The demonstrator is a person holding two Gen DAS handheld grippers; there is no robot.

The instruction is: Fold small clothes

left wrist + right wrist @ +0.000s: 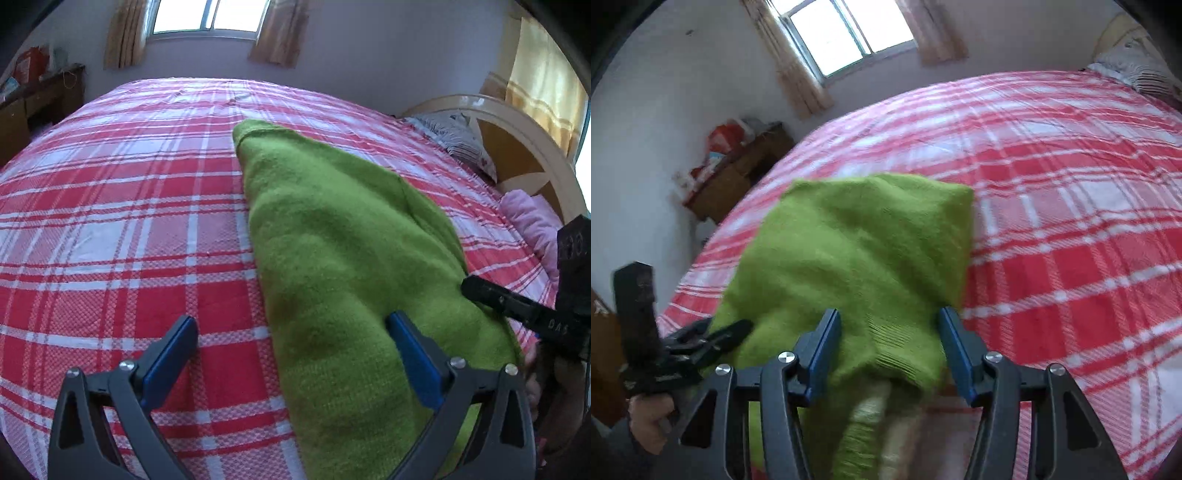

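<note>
A green knitted garment [332,236] lies folded lengthways on the red plaid bed [122,206]; it also fills the middle of the right wrist view [857,243]. My left gripper [291,328] is open, its right finger [413,362] resting on the garment's near part and its left finger over the bedspread. My right gripper [888,328] is open, its fingers straddling the garment's near ribbed end [901,354]. The right gripper's finger also shows at the garment's right edge in the left wrist view [495,299]. The left gripper shows at the left of the right wrist view [701,343].
A headboard [517,147], a patterned pillow [458,144] and a pink cloth [532,221] lie at the bed's right end. A wooden desk [735,177] with red packages stands by the wall under the window [846,33].
</note>
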